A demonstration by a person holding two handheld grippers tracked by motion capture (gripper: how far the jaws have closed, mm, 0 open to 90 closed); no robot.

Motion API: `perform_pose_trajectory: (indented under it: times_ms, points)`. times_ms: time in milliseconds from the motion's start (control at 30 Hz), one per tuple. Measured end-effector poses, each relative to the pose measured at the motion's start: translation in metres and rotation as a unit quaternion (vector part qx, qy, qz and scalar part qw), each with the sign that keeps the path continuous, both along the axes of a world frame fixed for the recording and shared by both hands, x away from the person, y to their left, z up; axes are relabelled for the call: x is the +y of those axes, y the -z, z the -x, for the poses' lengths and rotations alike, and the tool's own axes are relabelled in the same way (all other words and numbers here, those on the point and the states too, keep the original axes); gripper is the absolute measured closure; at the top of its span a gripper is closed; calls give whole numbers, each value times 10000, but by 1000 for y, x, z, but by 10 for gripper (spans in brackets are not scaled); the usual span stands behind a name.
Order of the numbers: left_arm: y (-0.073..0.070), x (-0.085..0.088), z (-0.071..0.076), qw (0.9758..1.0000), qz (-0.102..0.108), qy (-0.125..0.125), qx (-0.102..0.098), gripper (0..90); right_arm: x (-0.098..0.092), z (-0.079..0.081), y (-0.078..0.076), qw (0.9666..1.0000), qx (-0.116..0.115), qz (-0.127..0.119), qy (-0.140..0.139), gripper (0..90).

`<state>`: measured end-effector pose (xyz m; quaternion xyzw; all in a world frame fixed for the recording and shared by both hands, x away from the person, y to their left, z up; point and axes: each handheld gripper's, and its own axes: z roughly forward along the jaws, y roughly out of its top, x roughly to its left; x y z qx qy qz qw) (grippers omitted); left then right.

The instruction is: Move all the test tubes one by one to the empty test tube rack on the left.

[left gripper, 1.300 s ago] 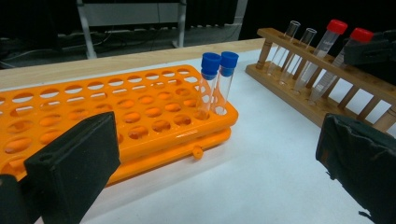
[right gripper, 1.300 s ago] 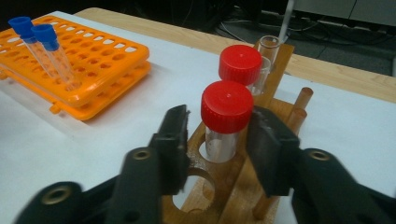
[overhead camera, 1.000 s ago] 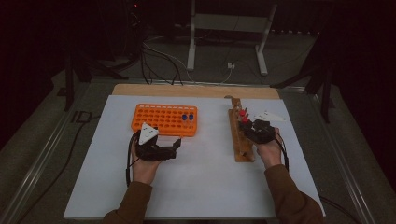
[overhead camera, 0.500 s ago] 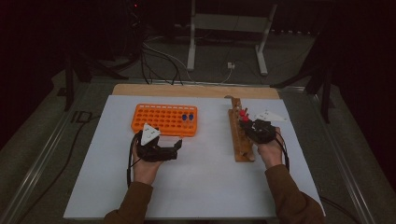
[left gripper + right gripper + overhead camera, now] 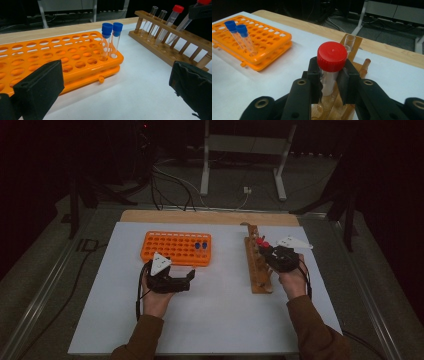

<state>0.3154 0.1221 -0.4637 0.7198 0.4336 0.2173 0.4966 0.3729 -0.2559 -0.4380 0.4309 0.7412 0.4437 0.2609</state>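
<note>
— How did my hands sit?

— My right gripper (image 5: 329, 82) leaned over the wooden rack (image 5: 257, 270) at the mat's right, clamped just under the red cap of a clear tube (image 5: 331, 65) standing in that rack. My left gripper (image 5: 186, 279) lay low on the white mat (image 5: 220, 320), jaws wide apart, nothing between them.

— Anything around?

— The orange rack (image 5: 62, 55), a grid of round holes, stood just beyond the left gripper with two blue-capped tubes (image 5: 111, 40) upright in it. More tubes leaned in the wooden rack.
</note>
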Motion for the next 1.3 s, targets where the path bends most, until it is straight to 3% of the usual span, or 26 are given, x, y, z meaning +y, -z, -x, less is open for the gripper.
perform_pose_trajectory:
  times_ms: [733,1033,1300]
  points:
    - [0,-2,1,10000,48,53,9,4,-2,10,-38,9993,-327,-140,-99,745]
    - [0,-5,1,10000,11,93,-2,4,6,16,-37,9988,-286,-268,-296,745]
    - [-1,-9,2,9999,4,134,-44,4,18,20,-29,9983,-157,-240,-510,745]
